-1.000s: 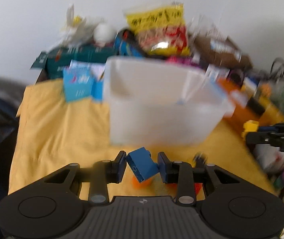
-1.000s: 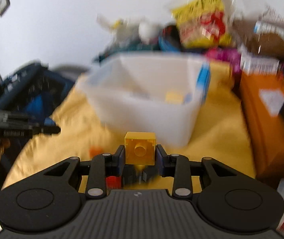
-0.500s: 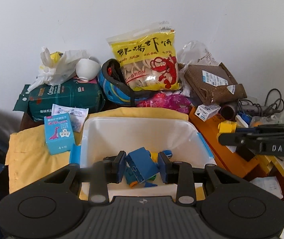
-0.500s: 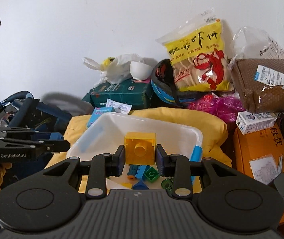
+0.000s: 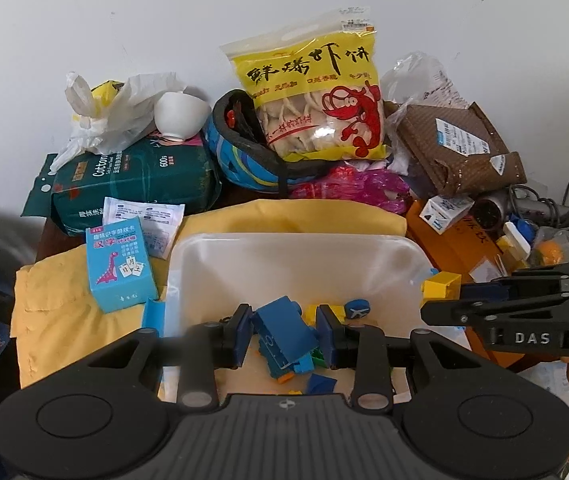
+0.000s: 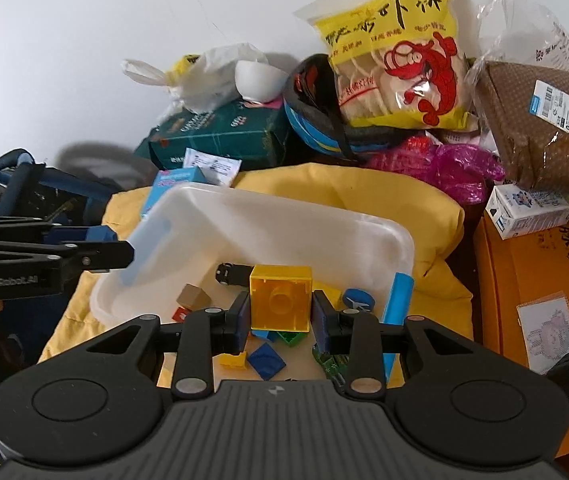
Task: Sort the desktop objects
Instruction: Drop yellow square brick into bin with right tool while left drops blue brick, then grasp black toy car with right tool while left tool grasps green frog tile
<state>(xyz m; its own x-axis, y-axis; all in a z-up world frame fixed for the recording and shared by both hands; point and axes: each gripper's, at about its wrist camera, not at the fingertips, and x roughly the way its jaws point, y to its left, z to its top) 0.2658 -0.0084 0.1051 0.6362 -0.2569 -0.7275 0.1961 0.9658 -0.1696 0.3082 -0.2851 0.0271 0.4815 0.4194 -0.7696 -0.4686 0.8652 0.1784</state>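
Both grippers are now hanging over the white bin [image 5: 284, 240] — a second ago they were short of it. Left gripper [image 5: 284, 330] is clamping a blue brick [image 5: 282, 326]; right gripper [image 6: 280, 312] is clamping a yellow brick [image 6: 280, 298] — release comes next.

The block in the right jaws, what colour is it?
Yellow block, clearest in the right wrist view.

Tub [image 5: 284, 240] on cloth [image 5: 64, 312] at centre, loose blocks [image 6: 264, 360] inside it, card box [image 5: 118, 268] just left of tub, snack bag [image 5: 308, 96] and helmet [image 5: 240, 160] behind, carton [image 6: 524, 208] to the right
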